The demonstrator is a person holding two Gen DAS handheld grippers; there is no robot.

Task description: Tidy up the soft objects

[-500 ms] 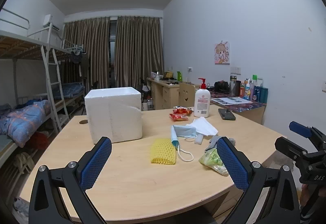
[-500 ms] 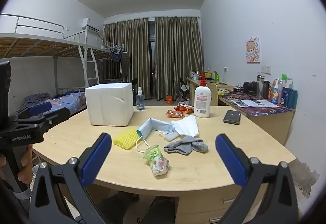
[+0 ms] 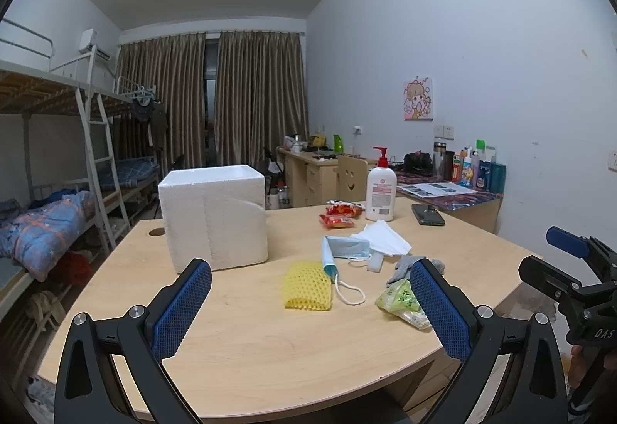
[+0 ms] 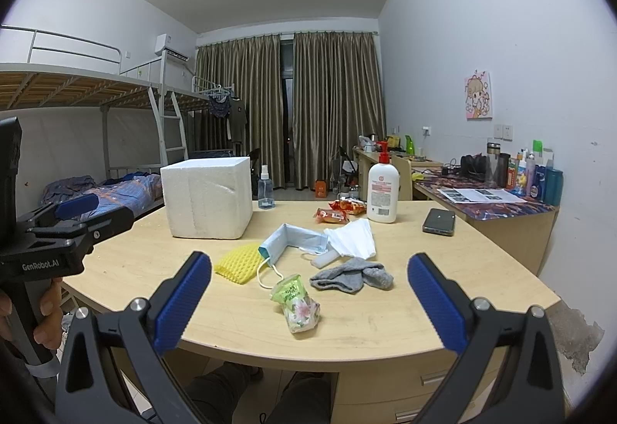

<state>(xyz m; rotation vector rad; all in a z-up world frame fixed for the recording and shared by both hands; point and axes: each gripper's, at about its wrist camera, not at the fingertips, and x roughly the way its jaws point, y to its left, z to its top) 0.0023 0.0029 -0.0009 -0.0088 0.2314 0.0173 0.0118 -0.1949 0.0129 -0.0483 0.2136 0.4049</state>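
A white foam box point(image 3: 214, 217) point(image 4: 206, 196) stands on the wooden table point(image 3: 250, 347). Soft things lie to its right: a yellow foam net point(image 3: 307, 285) point(image 4: 238, 263), a blue face mask point(image 3: 345, 249) point(image 4: 295, 238), white tissues point(image 3: 385, 237) point(image 4: 353, 238), a grey sock point(image 4: 351, 275) point(image 3: 405, 264) and a green tissue pack point(image 4: 295, 302) point(image 3: 403, 302). My left gripper point(image 3: 310, 306) is open and empty, above the table's near edge. My right gripper point(image 4: 308, 302) is open and empty, in front of the tissue pack.
A lotion pump bottle point(image 4: 381, 194), red snack packets point(image 4: 333, 214), a phone point(image 4: 439, 221) and a small spray bottle point(image 4: 265, 189) stand at the table's back. A bunk bed point(image 3: 50, 192) is at left, a cluttered desk point(image 4: 489, 200) at right.
Both views have shifted very slightly; nothing on the table has moved and both grippers stay open.
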